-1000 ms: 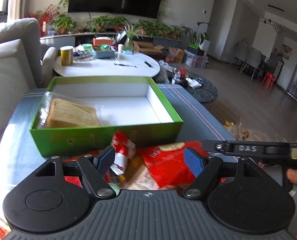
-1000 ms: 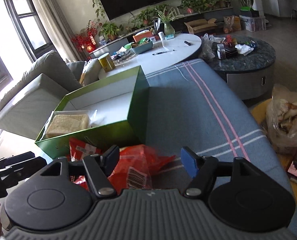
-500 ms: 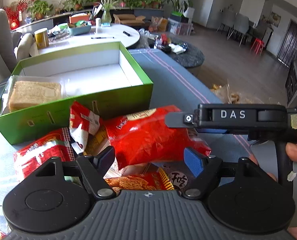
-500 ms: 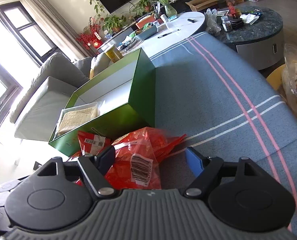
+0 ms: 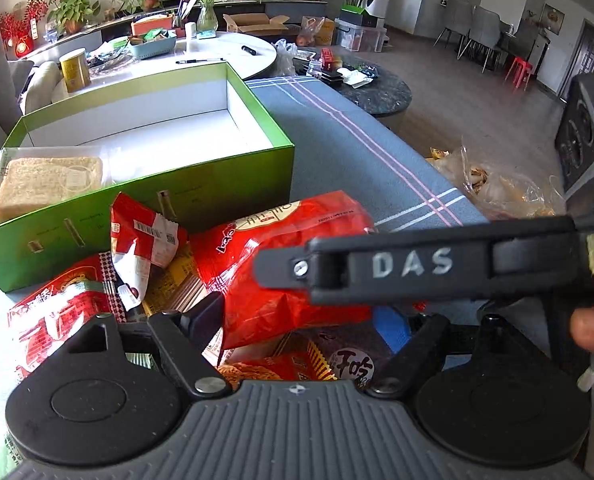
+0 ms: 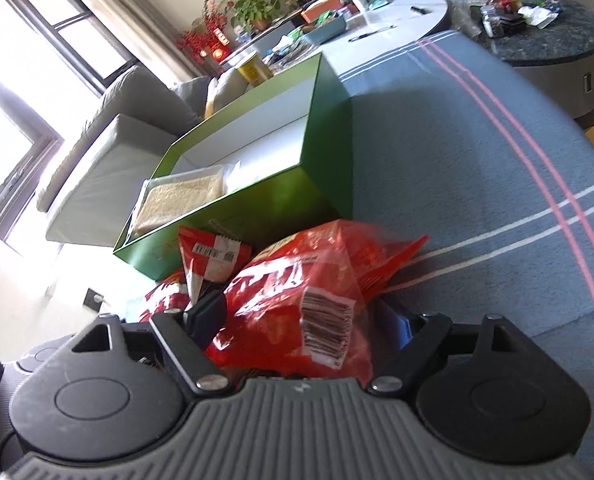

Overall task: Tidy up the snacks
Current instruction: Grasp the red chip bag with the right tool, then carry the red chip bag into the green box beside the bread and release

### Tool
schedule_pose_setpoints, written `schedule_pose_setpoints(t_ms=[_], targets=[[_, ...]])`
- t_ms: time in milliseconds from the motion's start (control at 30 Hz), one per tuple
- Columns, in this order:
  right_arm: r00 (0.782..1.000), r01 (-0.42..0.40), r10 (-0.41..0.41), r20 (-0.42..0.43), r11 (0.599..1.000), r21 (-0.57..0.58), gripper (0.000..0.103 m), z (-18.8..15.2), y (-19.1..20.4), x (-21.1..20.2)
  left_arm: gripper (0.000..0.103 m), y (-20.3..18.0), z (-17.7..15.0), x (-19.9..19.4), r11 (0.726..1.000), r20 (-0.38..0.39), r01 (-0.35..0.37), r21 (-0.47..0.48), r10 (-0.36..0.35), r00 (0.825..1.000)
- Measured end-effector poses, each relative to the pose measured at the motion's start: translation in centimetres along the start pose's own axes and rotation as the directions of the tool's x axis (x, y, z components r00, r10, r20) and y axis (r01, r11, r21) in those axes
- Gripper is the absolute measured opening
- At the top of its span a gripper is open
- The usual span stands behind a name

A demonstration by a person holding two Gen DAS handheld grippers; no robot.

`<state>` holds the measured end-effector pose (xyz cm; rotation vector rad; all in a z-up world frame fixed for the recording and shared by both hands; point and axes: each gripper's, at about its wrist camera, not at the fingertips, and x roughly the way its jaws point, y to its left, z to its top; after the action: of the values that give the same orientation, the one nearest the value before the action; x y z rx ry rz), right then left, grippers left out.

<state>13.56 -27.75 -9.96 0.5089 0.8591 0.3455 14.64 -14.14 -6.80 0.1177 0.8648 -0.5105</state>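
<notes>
Now both tongs, left point(image 5: 301, 320) and right point(image 6: 301, 318), gape around the red bag point(image 5: 281, 264), ungripped; next, clamp and lift it into the box point(image 5: 137, 200) ahead.

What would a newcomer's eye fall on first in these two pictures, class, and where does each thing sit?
First, the big red snack bag on top of a heap of packets, lying between the wide-set fingers of the left tongs. Behind the heap stands the open green box with a white inside, holding one clear-wrapped pale block at its left end. The right tongs straddle the same bag.
</notes>
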Motion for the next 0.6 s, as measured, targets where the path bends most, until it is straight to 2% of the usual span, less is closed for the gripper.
schedule_pose_setpoints(t_ms=[200,333,600], targets=[[0.999,-0.036,0.036,0.008,0.999,-0.001,0.069,-0.1,0.5,-0.8,0.066,-0.2,-0.1,-0.5,1.0,0.019,-0.008,-0.015,0.008,1.0],[0.998,-0.049,0.05,0.045,0.999,-0.011,0.069,-0.2,1.2,-2.7,0.066,-0.7,0.0,-2.3,0.999,0.078,0.032,-0.017,-0.03,0.997],[0.983,-0.092,0.099,0.158,0.994,-0.054,0.069,1.1,3.7,-6.6,0.066,-2.2,1.7,-6.6,0.998,0.223,-0.001,0.055,-0.012,0.975]])
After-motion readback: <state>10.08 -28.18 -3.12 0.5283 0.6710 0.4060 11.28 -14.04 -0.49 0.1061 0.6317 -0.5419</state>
